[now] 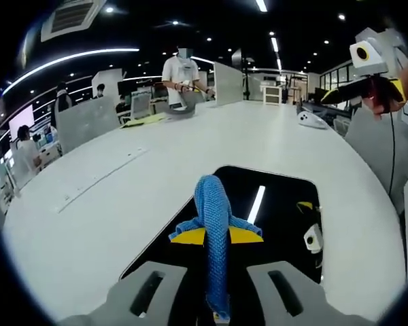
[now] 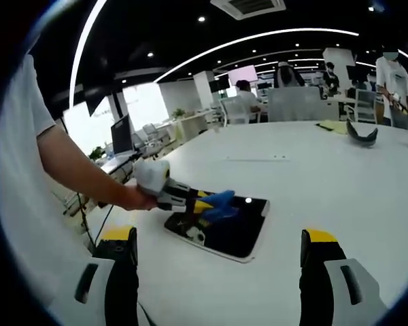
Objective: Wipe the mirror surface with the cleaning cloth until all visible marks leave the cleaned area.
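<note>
Nearest us, low centre in the left gripper view, our left tongs (image 1: pixel 217 288) pinch the blue cleaning cloth (image 1: pixel 214 224) so it drapes onto the mirror (image 1: pixel 285 197) mid-frame on the white bench (image 1: pixel 122 190), ready for wiping. Our right tongs (image 2: pixel 217 272) stand wide, empty. Marks on the glass are too faint to judge.

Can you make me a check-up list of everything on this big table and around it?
Surface: white table, broad and curved.
Job's things: dark mirror lies flat on it; blue cleaning cloth is over the mirror.
Clutter: yellow sheet and dark curved object at the far side.
Grippers: left gripper shut on the cloth; right gripper open, holding nothing.
Cables: black cable hangs beside the table's edge.
Surroundings: open office, ceiling lights, people at desks.
</note>
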`<state>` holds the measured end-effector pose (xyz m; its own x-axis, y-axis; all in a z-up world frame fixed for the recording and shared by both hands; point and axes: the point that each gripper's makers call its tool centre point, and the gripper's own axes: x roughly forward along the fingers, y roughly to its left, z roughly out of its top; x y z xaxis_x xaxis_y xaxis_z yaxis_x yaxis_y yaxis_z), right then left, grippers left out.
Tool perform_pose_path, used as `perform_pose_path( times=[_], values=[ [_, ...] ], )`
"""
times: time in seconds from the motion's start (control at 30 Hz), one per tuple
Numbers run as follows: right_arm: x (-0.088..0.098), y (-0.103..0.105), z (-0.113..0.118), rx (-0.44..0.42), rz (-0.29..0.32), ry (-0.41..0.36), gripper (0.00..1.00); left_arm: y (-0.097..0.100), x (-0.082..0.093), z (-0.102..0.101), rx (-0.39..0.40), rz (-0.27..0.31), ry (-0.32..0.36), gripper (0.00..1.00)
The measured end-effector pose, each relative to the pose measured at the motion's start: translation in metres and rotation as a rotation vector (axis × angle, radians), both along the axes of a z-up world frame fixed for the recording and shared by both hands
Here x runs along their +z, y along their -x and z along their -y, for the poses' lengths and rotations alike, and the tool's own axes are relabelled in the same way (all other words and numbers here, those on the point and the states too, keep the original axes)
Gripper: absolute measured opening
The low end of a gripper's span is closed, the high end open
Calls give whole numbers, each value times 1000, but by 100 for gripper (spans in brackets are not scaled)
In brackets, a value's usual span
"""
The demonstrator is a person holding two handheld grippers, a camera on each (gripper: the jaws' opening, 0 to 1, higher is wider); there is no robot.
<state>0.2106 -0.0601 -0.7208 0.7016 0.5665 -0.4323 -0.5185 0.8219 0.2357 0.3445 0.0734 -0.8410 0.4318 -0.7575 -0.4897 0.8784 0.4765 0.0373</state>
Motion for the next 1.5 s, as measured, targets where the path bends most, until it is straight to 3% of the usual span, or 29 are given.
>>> perform_pose_path(
  times=[1.5],
  values=[
    [-8,-2,3,-24,-27,-11,100,-33,1,-19,32,9,-9,8]
  ],
)
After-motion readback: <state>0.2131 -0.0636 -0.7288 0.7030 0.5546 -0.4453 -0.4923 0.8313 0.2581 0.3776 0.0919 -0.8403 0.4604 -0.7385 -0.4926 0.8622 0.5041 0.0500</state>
